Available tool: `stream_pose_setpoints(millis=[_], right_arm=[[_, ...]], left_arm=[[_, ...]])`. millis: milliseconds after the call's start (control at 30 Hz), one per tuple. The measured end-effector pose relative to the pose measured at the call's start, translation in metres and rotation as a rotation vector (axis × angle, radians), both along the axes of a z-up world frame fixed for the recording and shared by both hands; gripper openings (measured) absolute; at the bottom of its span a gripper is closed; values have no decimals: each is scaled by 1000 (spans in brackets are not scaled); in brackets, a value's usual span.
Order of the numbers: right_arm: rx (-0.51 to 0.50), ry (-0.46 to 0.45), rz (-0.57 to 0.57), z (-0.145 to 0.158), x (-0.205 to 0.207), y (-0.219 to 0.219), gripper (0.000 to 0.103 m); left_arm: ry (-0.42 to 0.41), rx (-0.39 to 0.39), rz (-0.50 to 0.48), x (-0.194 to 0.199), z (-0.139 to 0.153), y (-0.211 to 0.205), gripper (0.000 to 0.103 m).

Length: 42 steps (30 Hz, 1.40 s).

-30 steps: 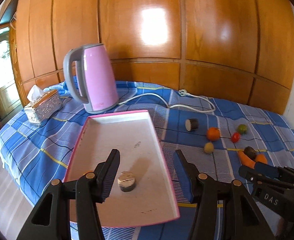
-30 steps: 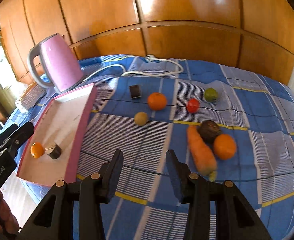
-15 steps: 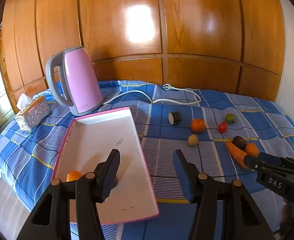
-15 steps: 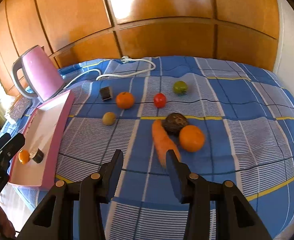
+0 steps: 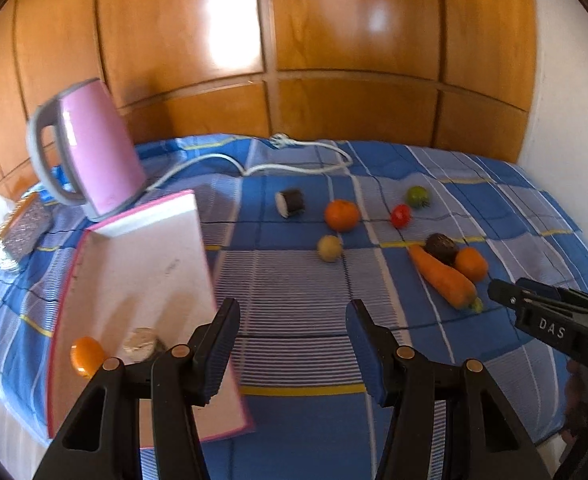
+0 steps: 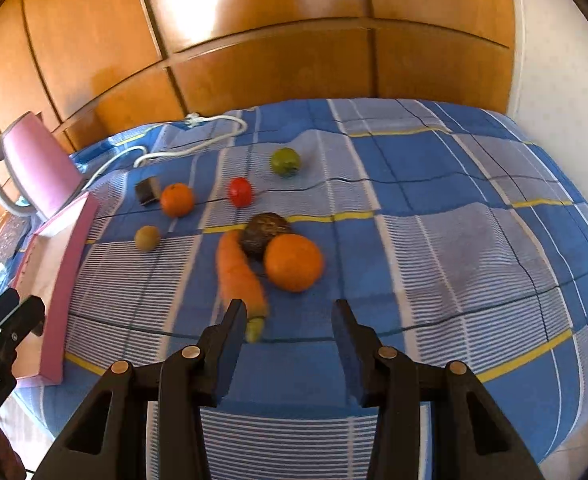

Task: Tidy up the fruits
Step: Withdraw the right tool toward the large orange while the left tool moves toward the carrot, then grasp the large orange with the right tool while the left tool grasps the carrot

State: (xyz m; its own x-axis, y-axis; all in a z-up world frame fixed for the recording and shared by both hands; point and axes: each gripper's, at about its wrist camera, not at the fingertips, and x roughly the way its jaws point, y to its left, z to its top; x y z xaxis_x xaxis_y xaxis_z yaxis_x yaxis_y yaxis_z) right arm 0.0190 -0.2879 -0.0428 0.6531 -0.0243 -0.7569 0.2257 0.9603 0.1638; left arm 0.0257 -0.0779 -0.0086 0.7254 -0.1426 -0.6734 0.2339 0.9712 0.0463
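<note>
The left gripper point(image 5: 292, 320) is held above the blue checked bed point(image 5: 493, 184), its fingers wide apart and empty. The right gripper point(image 6: 290, 322) is likewise spread with nothing gripped, just short of the carrot point(image 6: 240, 274), which lies touching a large orange point(image 6: 293, 263) and a dark, possibly avocado-like fruit point(image 6: 265, 233). In the pink tray point(image 5: 142, 256), a small orange point(image 5: 86, 356) is seen beside a blurred round item point(image 5: 140, 344).

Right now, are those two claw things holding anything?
Left gripper: open, fingers empty.
Right gripper: open, fingers empty, above the blue cloth near the carrot.
</note>
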Motion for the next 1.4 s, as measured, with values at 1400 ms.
stream_pose_setpoints(millis=[1400], right_arm=[[-40, 29, -1, -15, 34, -25, 38]], left_arm=[[202, -129, -149, 46, -36, -68, 56]])
